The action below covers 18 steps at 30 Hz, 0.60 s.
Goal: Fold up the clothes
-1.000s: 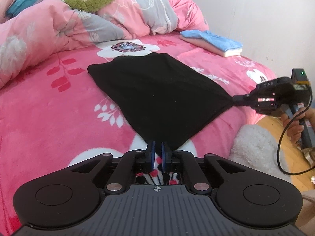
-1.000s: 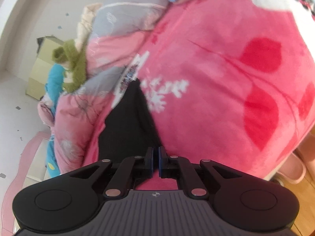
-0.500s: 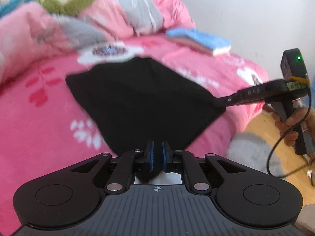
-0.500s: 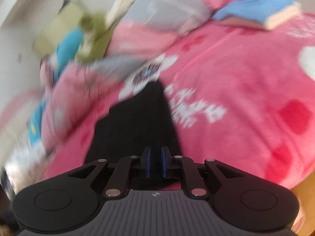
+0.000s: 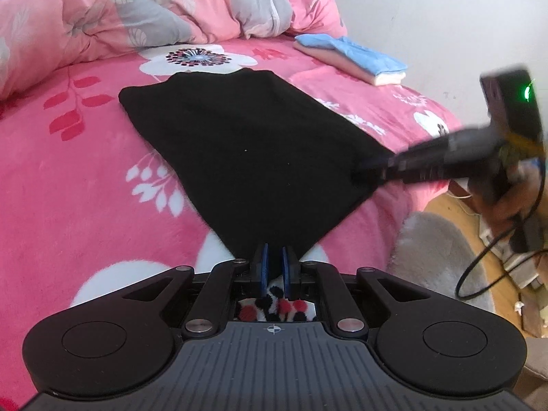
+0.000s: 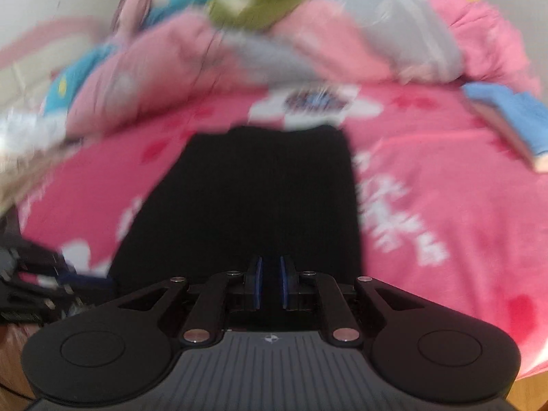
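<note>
A black garment (image 5: 253,157) lies spread flat on the pink flowered bed cover (image 5: 85,178). My left gripper (image 5: 274,258) is shut on its nearest corner, with the cloth pinched between the blue pads. In the left wrist view my right gripper (image 5: 371,171), blurred by motion, holds the garment's right corner, with a person's hand (image 5: 513,195) on its handle. The right wrist view is blurred: the black garment (image 6: 253,198) runs straight ahead from my right gripper (image 6: 270,275), whose fingers are closed on dark cloth. The left gripper (image 6: 68,274) shows at the left edge.
A folded stack of blue and peach clothes (image 5: 356,58) lies at the bed's far right, near the white wall. A rumpled pink and grey quilt (image 5: 154,10) is heaped across the back. To the right, past the bed's edge, are a grey rug (image 5: 441,239) and wooden floor.
The right gripper has swung round from facing across the bed to facing along the garment, still holding its corner. The left gripper has shifted a little, so the garment looks closer.
</note>
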Motion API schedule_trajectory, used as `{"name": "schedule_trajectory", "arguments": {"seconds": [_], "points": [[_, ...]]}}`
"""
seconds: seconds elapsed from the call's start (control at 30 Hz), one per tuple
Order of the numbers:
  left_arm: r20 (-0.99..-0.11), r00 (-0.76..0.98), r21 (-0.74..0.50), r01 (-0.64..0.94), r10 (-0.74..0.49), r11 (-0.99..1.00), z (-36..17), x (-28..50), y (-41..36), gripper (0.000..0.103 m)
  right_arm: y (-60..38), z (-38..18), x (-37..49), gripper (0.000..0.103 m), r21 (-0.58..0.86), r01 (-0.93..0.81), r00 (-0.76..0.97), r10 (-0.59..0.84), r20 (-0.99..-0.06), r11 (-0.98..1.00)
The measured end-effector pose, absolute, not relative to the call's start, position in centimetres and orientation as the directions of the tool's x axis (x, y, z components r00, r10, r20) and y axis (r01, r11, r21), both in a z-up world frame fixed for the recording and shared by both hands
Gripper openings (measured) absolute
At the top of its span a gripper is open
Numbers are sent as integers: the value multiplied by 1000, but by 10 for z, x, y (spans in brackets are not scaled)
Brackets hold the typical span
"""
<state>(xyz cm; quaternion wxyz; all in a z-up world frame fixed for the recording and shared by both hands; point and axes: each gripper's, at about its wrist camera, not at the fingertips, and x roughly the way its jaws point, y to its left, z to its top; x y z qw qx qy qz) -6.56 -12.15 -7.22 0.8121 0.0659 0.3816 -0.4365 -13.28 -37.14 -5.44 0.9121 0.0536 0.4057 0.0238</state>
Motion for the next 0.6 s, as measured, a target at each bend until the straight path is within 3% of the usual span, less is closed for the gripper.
{"name": "schedule_trajectory", "arguments": {"seconds": [0.17,0.33,0.43,0.6], "points": [[-635,333,-278,744,-697,608,-54,-59,-106,8,-361,-52,-152,12,94,-39,611,99,-785,995],[-610,360,-234,769,-705,595,-48,-51,-123,9,-355,-22,-142,12,42,-82,663,86,-743,996],[-625,354,-210,782,-696,587,-59,-46,-142,9,-368,-18,-108,12,67,-48,714,81,-696,997],[-646,336,-222,776,-686,590,-81,-42,-145,10,-423,-49,-60,11,194,64,704,93,-704,979]]}}
